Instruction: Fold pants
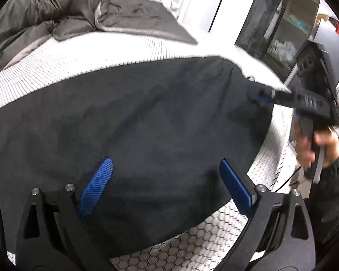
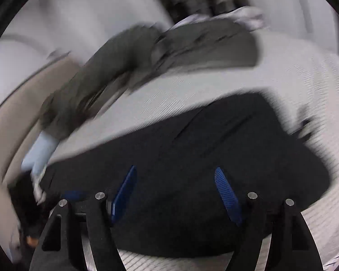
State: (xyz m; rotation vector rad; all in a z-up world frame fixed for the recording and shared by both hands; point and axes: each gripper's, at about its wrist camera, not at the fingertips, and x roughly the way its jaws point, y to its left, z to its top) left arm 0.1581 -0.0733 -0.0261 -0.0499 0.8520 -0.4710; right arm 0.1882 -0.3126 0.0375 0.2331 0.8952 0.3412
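Dark pants lie spread flat on a white mattress. My left gripper is open, its blue pads above the near part of the pants. My right gripper is open over the pants in its own blurred view. In the left wrist view the right gripper reaches to the pants' far right edge, held by a hand; its jaws are too blurred to read there.
A grey duvet is bunched at the head of the bed, also in the right wrist view. The mattress edge with a honeycomb pattern runs near me. A dark glass cabinet stands to the right.
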